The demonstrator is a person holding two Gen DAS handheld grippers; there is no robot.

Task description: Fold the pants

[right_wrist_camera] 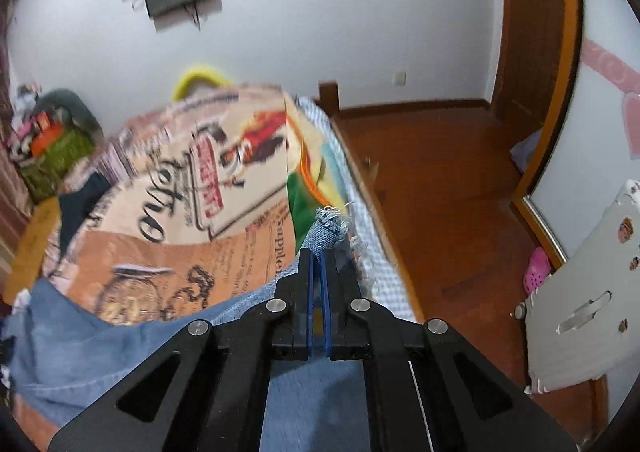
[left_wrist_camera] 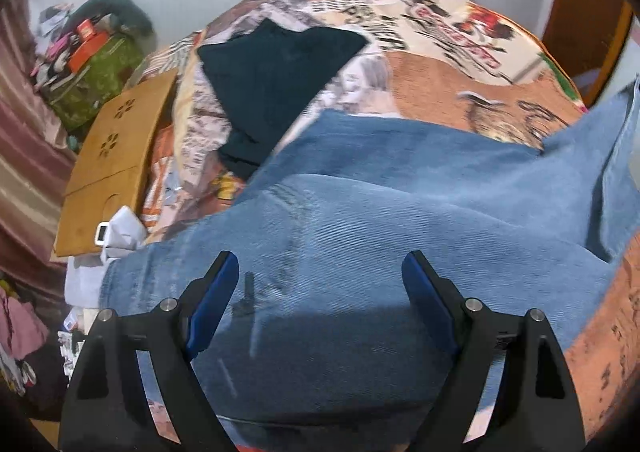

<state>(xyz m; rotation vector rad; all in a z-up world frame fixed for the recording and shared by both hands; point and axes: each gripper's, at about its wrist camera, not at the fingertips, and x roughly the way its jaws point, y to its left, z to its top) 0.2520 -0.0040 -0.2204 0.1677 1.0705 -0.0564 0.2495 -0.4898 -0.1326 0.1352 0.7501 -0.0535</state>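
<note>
Blue denim pants [left_wrist_camera: 380, 203] lie across the printed bedspread [left_wrist_camera: 432, 87]. My left gripper [left_wrist_camera: 320, 272] is open, its jaws wide apart just above the denim near the seat seam, holding nothing. My right gripper [right_wrist_camera: 319, 256] is shut on the frayed hem of a pants leg [right_wrist_camera: 326, 230] and holds it lifted near the bed's right edge; the rest of the pants [right_wrist_camera: 80, 336] trail down to the left below it. That lifted leg shows at the right edge of the left wrist view [left_wrist_camera: 616, 155].
A folded dark garment [left_wrist_camera: 272, 79] lies on the bed beyond the pants. A wooden board [left_wrist_camera: 116, 167] and a cluttered pile [left_wrist_camera: 84, 59] stand at the bed's left. Wooden floor [right_wrist_camera: 432, 187], a door [right_wrist_camera: 532, 23] and a white chair [right_wrist_camera: 580, 292] are on the right.
</note>
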